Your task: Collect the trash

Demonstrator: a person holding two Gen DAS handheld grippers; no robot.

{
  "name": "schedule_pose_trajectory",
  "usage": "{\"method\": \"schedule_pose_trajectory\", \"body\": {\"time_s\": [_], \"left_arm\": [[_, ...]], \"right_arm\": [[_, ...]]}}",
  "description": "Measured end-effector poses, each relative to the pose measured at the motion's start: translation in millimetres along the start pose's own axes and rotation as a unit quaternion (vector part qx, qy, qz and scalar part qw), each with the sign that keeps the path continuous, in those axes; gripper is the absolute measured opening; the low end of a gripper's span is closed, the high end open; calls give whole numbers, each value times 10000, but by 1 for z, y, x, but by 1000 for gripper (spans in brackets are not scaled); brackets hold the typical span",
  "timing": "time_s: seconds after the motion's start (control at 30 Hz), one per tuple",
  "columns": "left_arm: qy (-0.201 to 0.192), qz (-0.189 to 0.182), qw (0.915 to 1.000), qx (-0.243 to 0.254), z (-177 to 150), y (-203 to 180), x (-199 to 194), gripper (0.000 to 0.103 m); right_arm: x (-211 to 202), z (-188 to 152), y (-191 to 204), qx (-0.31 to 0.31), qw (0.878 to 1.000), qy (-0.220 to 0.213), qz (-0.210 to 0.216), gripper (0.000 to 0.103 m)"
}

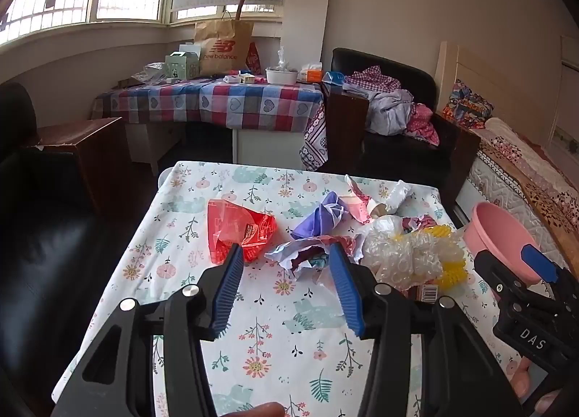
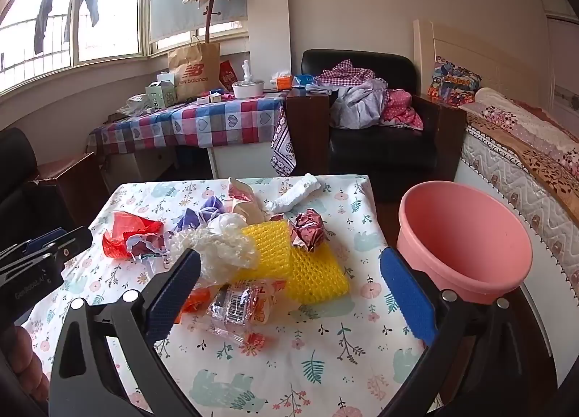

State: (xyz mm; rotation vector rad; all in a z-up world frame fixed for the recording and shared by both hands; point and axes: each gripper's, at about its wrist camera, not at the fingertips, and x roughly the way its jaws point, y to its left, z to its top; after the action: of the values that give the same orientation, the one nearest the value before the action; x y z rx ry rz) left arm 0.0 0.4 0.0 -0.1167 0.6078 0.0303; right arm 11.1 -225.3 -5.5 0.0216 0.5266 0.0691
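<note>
Left wrist view: left gripper [image 1: 286,254] jaws apart, nothing held, above floral-print tablecloth [image 1: 275,341]; crumpled red plastic wrapper [image 1: 240,229] and torn white-purple paper wrapper [image 1: 307,254] just beyond tips. Right tool marked "DAS". Brown paper bag [image 1: 222,46] reads "new balance".

Right wrist view: right gripper [image 2: 289,261] spread wide, empty, over clear barcoded packet [image 2: 239,303] and yellow foam net [image 2: 289,261]. Pink plastic basin [image 2: 466,239] right of table.

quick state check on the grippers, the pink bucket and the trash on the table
left gripper: jaws open, nothing between them
right gripper: jaws wide open, nothing gripped
pink bucket: upright, looks empty
red wrapper: crumpled, on the table
yellow foam net: lying flat
clear wrapper: crumpled, lying on the table
</note>
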Motion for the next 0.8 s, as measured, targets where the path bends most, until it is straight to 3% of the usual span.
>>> {"method": "schedule_pose_trajectory", "body": {"time_s": [0.8], "left_arm": [[0, -10, 10000, -17, 0, 0, 0, 49]], "right_arm": [[0, 1, -4, 76, 10000, 1, 4, 100]]}}
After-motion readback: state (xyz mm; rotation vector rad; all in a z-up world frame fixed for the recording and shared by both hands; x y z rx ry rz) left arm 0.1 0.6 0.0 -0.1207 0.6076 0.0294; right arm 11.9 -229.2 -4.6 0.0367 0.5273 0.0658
